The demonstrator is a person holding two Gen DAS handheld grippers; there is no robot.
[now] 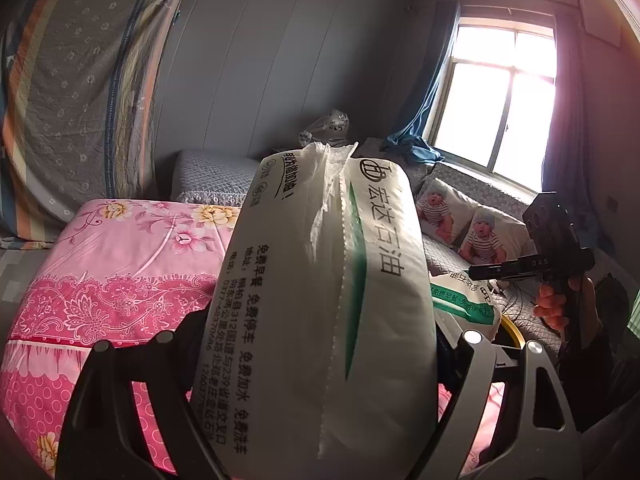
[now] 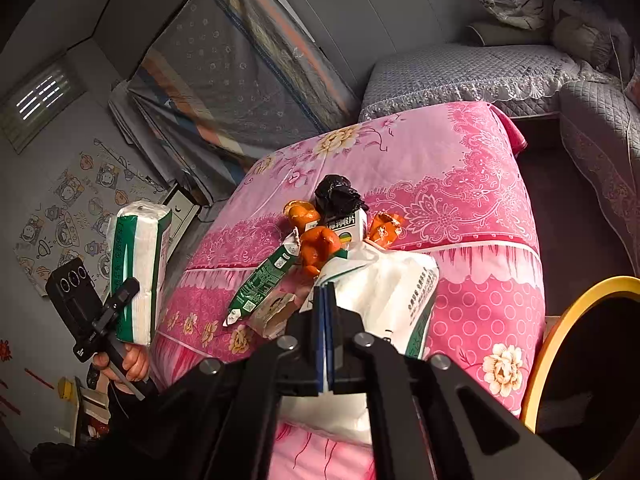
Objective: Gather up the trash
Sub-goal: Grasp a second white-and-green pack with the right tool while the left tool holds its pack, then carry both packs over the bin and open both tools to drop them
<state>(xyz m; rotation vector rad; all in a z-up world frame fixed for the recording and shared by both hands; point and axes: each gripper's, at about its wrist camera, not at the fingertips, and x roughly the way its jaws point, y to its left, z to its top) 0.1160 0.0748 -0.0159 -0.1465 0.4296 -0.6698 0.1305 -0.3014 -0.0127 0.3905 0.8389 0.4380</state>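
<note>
My left gripper (image 1: 320,344) is shut on a white-and-green tissue pack (image 1: 320,280) and holds it upright in the air; the pack also shows in the right wrist view (image 2: 138,268). My right gripper (image 2: 326,300) is shut on the edge of a second white tissue pack (image 2: 384,292), which also shows in the left wrist view (image 1: 464,300). On the pink flowered cloth (image 2: 440,168) lie orange peels (image 2: 318,246), a green wrapper (image 2: 264,280), a small carton (image 2: 346,226), a crumpled black bag (image 2: 336,196) and an orange wrapper (image 2: 384,228).
A yellow-rimmed bin (image 2: 568,312) stands at the right of the pink-covered table. A grey quilted sofa (image 2: 460,76) runs behind it, with baby-print cushions (image 1: 460,216). A covered mattress (image 1: 80,100) leans on the wall. A window (image 1: 496,104) is at the right.
</note>
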